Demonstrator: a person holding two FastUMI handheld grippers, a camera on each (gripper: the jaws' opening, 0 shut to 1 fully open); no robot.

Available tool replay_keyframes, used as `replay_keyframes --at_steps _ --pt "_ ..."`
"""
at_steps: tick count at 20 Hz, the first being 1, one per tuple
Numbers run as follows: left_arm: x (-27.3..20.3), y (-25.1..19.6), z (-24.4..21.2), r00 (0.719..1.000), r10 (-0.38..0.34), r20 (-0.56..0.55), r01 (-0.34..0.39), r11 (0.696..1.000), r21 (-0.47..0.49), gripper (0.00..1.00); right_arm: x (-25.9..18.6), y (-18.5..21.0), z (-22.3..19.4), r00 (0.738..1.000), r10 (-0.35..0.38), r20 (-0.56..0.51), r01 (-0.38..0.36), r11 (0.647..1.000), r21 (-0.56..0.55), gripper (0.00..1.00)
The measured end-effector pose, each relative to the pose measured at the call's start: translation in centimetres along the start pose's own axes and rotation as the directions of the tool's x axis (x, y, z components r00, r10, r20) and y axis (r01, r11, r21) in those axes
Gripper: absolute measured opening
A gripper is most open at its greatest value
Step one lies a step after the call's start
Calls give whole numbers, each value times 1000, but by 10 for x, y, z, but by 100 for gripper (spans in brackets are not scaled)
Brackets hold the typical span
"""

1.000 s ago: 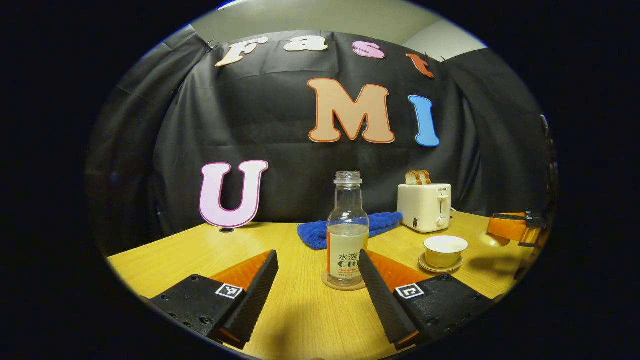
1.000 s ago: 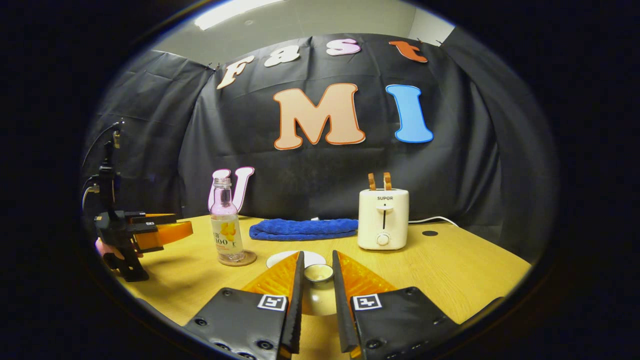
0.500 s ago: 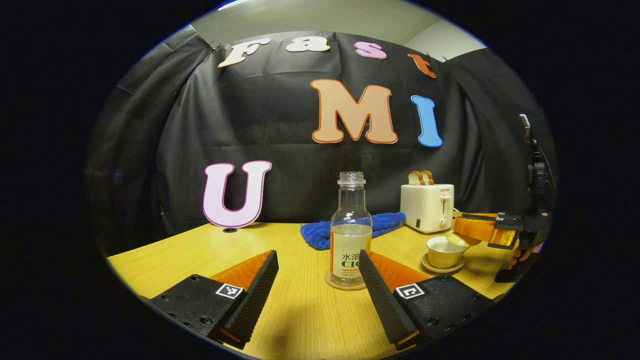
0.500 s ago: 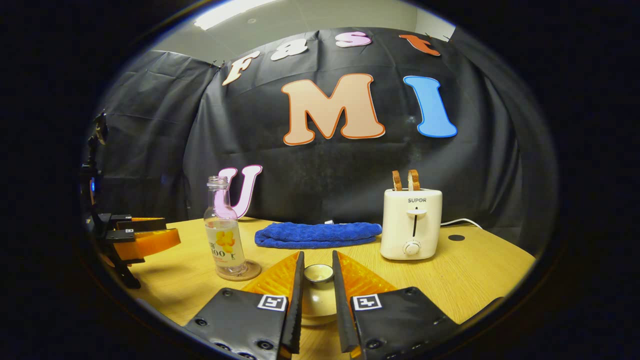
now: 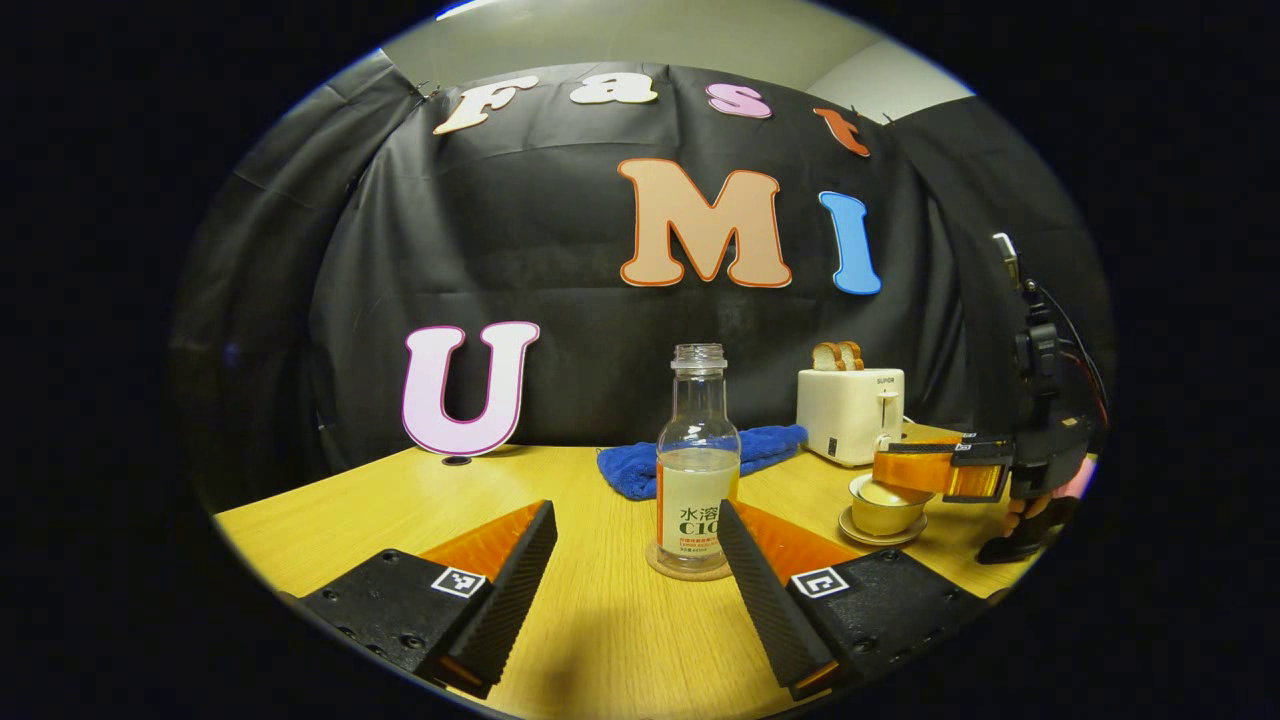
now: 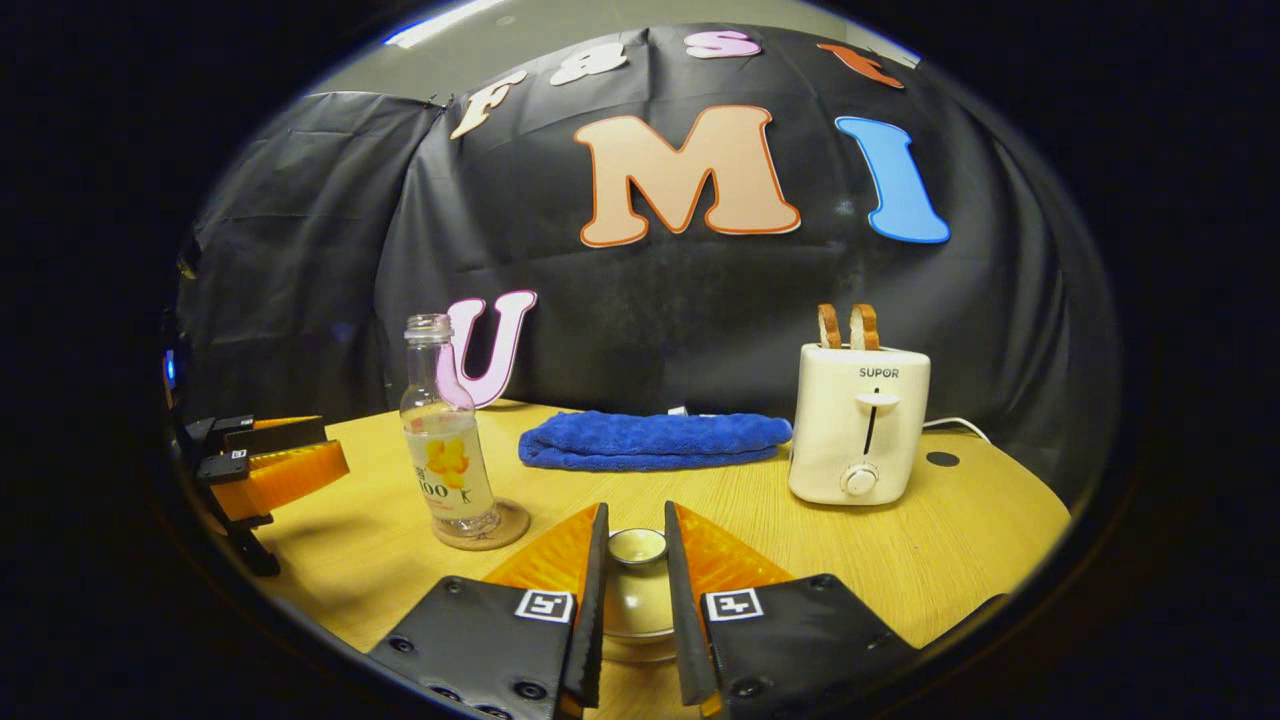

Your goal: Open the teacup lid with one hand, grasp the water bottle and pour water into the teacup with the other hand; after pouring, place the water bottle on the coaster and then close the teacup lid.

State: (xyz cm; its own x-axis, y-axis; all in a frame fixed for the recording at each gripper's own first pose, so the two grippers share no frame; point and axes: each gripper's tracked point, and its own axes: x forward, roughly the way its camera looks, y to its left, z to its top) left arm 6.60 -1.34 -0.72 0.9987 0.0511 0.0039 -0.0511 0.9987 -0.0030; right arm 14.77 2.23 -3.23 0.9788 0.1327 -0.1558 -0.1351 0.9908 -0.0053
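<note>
While the left gripper stood released, the water bottle rested on its coaster, pouring apparently done. Beside the teacup, the right gripper clenched the teacup lid, lowering it seemingly onto the cup.

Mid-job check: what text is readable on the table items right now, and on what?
"SUPOR": on the front of the white two-slot toaster.
Label on the clear glass water bottle: partly turned away, too small to read surely.
The black-and-white square tags by the jaws: patterns, no words.
</note>
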Motion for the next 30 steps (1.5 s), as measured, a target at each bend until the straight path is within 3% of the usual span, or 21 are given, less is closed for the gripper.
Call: replay_keyframes --at_steps 6,7,9,14,15,16,21,22,24,27,30 --pt "0 -1 0 1000 -3 0 3 1000 0 94 -2 1 -2 1000 9 -12 -9 1000 5 37" --pt "0 -1 0 1000 -5 0 5 1000 0 94 -2 3 -1 1000 20 -6 -20 1000 2 43" --pt "0 -1 0 1000 -5 1 5 1000 0 94 -4 3 -1 1000 23 -5 -23 1000 -1 64" --pt "0 -1 0 1000 -5 0 5 1000 1 94 -15 7 1 1000 26 14 -26 1000 -8 97" --pt "0 -1 0 1000 -5 0 5 1000 0 94 -19 6 2 999 20 27 -20 1000 -5 92" --pt "0 -1 0 1000 -5 0 5 1000 0 94 -24 4 4 999 10 42 -10 1000 1 97" --pt "1 -1 0 1000 -5 0 5 1000 0 94 -58 1 20 986 -34 166 33 999 12 97" --pt "1 -1 0 1000 -5 0 5 1000 1 94 -64 3 16 989 -31 148 29 1000 10 100" --pt "0 -1 0 1000 -5 0 5 1000 0 94 -75 5 14 987 -42 155 40 999 12 97" --pt "1 -1 0 1000 -3 0 3 1000 1 94 -90 -9 13 980 -116 159 114 993 20 93" --pt "-1 5 0 1000 25 -2 -25 1000 2 94 -108 -28 12 963 -217 161 215 976 33 96"
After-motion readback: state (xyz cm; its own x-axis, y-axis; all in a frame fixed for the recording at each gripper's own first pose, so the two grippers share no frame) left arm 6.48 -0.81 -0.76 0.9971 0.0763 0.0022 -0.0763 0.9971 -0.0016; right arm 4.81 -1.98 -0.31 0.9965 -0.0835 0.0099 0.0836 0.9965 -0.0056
